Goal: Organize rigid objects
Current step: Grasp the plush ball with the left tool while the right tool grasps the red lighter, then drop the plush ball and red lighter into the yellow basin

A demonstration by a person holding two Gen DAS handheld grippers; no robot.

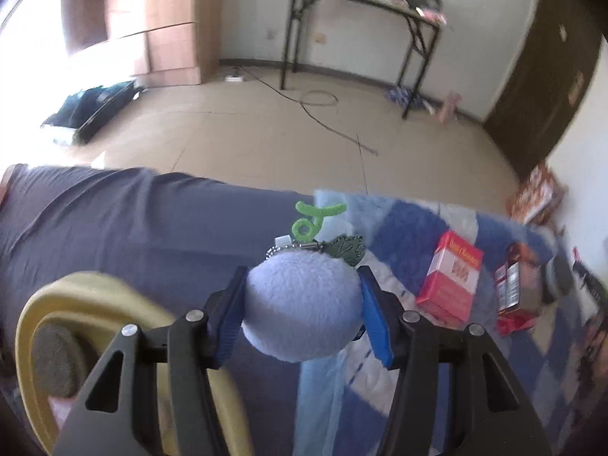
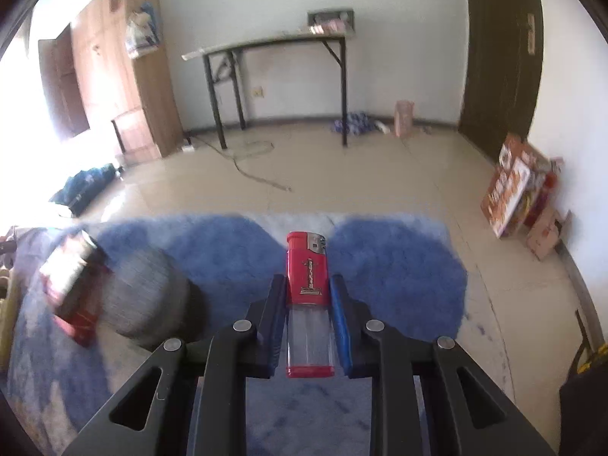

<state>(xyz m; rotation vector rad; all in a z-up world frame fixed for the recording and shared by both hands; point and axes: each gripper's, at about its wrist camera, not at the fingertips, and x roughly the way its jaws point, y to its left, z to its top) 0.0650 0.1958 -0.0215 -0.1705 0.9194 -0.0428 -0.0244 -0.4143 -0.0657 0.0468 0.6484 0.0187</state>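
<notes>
The left gripper [image 1: 302,309] is closed on a pale blue plush ball keychain [image 1: 302,304], held clear above the grey sheet [image 1: 133,228], with a yellow container [image 1: 76,304] at lower left and a red carton [image 1: 450,277] lying to the right on the blue-and-white blanket [image 1: 399,235]. The right gripper [image 2: 307,319] is closed on a red lighter [image 2: 308,296], held upright above the blanket with a grey cylindrical object [image 2: 148,300] just to its left. Both items appear to be in transport; the next move calls for a placement spot for each and a controlled lowering before the jaws open.

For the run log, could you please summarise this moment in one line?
left claw: shut on plush ball | right claw: shut on red lighter | both above blue rug
</notes>
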